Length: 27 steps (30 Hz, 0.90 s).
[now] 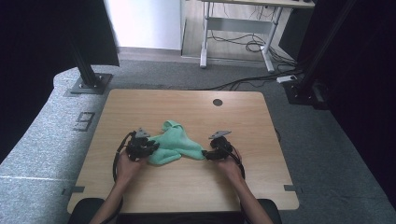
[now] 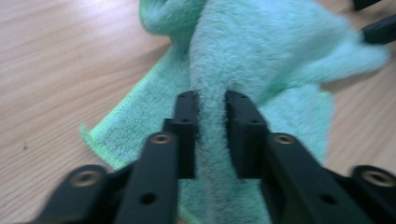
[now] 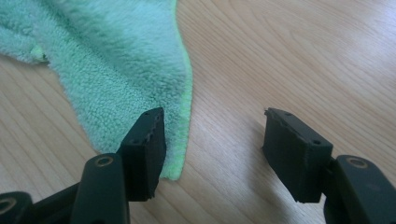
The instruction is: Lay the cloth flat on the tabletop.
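A green terry towel (image 1: 173, 142) lies crumpled in the middle of the wooden table (image 1: 187, 102). My left gripper (image 1: 152, 147) is at the towel's left end. In the left gripper view its jaws (image 2: 212, 100) are shut on a raised fold of the towel (image 2: 261, 51), which fills the narrow gap between them. My right gripper (image 1: 205, 154) is at the towel's right corner. In the right gripper view it (image 3: 212, 116) stands open: the left jaw rests over the hemmed corner of the towel (image 3: 116, 60), and bare wood shows between the jaws.
A small dark round grommet (image 1: 217, 102) sits near the table's far edge. Black frame posts (image 1: 86, 70) stand beyond the table's far corners, on grey carpet. A desk with trailing cables (image 1: 243, 44) is farther back.
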Tool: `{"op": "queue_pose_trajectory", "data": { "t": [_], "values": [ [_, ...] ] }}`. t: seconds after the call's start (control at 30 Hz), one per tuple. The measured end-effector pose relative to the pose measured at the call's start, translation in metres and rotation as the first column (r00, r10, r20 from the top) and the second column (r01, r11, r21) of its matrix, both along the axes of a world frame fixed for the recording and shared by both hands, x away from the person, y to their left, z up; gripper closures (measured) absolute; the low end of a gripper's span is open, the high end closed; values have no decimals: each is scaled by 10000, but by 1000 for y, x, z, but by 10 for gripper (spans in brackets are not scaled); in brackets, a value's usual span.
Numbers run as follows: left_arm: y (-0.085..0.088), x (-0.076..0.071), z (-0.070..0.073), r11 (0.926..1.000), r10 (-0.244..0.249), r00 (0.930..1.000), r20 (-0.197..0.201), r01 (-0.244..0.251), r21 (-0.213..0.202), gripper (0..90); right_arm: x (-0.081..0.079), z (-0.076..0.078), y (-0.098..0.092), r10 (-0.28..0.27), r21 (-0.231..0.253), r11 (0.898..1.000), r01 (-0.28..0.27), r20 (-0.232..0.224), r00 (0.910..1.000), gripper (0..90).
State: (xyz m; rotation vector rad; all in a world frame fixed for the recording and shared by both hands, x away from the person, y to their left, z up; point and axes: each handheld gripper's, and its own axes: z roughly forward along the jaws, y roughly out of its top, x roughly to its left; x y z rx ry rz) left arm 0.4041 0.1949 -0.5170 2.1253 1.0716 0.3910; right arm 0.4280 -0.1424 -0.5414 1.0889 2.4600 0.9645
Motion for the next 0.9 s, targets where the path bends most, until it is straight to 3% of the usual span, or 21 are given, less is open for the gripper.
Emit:
{"op": "queue_pose_trajectory", "data": {
  "t": [0.1,0.17,0.27,0.4,0.53,0.6,0.8,0.9],
  "values": [
    [-2,-2,4,9997,-220,9997,42,220,54,497,0,0,-4,-99,9,10000,99,-3,10000,392],
    [-3,-6,9,9991,-416,9991,8,416,-129,394,0,0,-9,-234,11,9997,234,-31,9997,392],
    [-7,-16,13,9954,-898,9959,-80,895,-345,367,0,0,-12,-315,20,9995,315,-27,9995,392],
    [-16,-29,4,9904,-1349,9901,-384,1359,252,326,0,0,-18,-449,38,9990,449,-14,9990,391],
    [-20,-26,-11,9854,-993,9916,-823,1095,1303,302,0,0,-22,-525,36,9986,525,-34,9986,391],
    [-17,-18,-15,9888,-771,9921,-988,888,1202,292,-1,0,-24,-543,15,9985,543,-51,9985,391],
    [-2,-1,-16,9916,78,9966,-825,30,1297,286,-6,1,-33,-634,-106,9979,632,-183,9978,391],
    [8,3,-15,9913,590,9944,-880,-479,1229,285,-10,2,-38,-656,-155,9977,652,-206,9976,391]
  ]
}}
